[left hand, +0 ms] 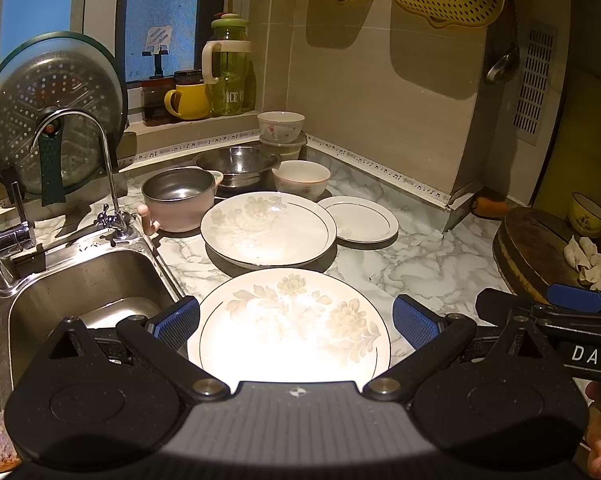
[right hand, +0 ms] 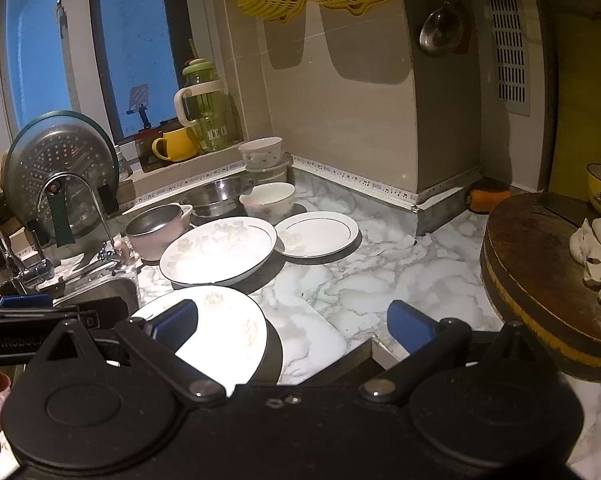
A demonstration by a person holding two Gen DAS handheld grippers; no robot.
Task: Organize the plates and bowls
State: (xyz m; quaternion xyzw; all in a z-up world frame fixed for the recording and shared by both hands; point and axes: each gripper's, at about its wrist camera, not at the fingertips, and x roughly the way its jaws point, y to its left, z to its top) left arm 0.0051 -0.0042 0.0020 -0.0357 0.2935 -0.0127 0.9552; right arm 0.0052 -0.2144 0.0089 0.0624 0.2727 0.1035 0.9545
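Closest to the lens in the left wrist view, the left tongs (left hand: 296,316) hang with their blue pads spread wide apart, holding nothing, and a large floral plate (left hand: 294,324) lies flat on the marble surface (left hand: 420,264) directly between and below them. Just beyond it, toward the middle of the frame, sits a second floral plate (left hand: 268,228), deeper and rimmed in a dark line. A small plain plate (left hand: 358,218) lies at its right, their rims touching or overlapping; which one, I cannot tell.

Behind these, a pink pot with a steel inside (left hand: 178,198) stands at centre left, a steel basin (left hand: 238,166) behind it, and a white bowl (left hand: 300,178) at the basin's right edge. Further back in the corner, a flowered bowl (left hand: 280,126) sits on top of a lidded container (left hand: 282,146).

The sink (left hand: 88,280) fills the lower left of the frame, with its curved tap (left hand: 100,152) rising beside the pot. At the right edge a round chopping block (left hand: 536,252) carries dumplings (left hand: 592,262), with a yellow bowl (left hand: 588,214) behind it.

In the right wrist view the right tongs (right hand: 292,320) are likewise wide open and empty over bare marble, the nearest plate under the left pad.
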